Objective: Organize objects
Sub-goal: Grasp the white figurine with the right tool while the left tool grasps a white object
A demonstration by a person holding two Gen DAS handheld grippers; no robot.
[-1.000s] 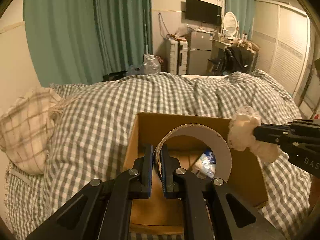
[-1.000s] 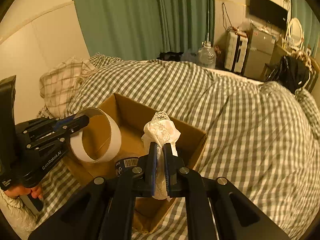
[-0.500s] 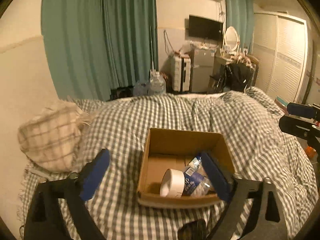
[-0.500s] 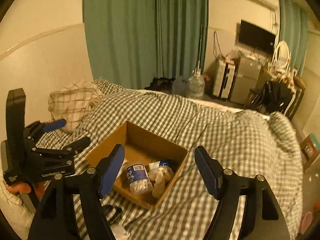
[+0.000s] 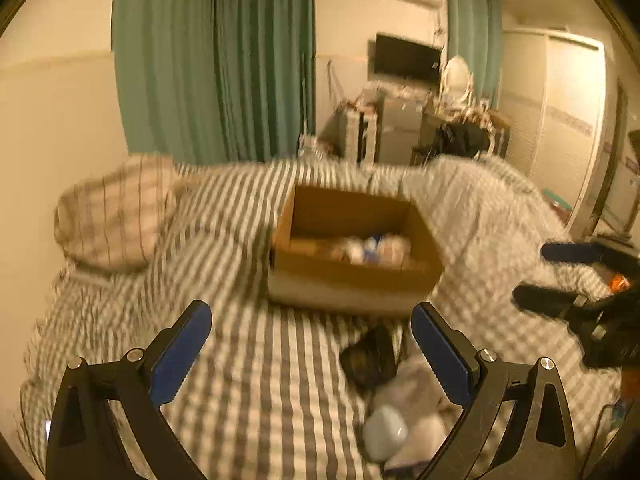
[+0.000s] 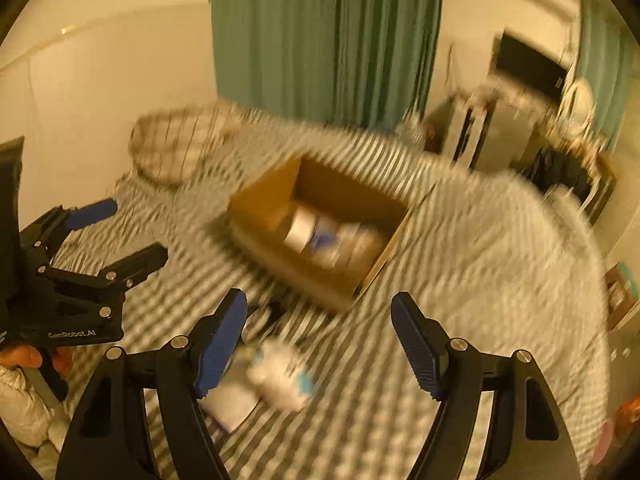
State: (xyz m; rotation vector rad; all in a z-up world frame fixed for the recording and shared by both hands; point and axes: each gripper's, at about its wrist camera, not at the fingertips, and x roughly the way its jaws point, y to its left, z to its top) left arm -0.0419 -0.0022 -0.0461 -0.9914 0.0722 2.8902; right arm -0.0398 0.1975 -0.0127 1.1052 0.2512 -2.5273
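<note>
A cardboard box (image 5: pixel 352 280) stands on the checked bedspread and holds a white tape roll (image 6: pixel 299 229), a blue-labelled bottle and white cloth, all blurred. It also shows in the right wrist view (image 6: pixel 280 256). My left gripper (image 5: pixel 310 354) is open and empty, pulled back in front of the box. My right gripper (image 6: pixel 320 340) is open and empty, also short of the box. Loose items lie on the bed near me: a black object (image 5: pixel 370 356), a pale bottle (image 5: pixel 384 432) and white packets (image 6: pixel 280 376).
A plaid pillow (image 5: pixel 112 212) lies at the left of the bed (image 5: pixel 248 360). Green curtains (image 5: pixel 216 60) hang behind. Furniture and a TV (image 5: pixel 404 58) stand at the far wall, a wardrobe (image 5: pixel 560 112) at the right.
Both grippers let go of the tape roll and the white cloth, which now lie in the box. Both opened and drew back and down towards the near bed.
</note>
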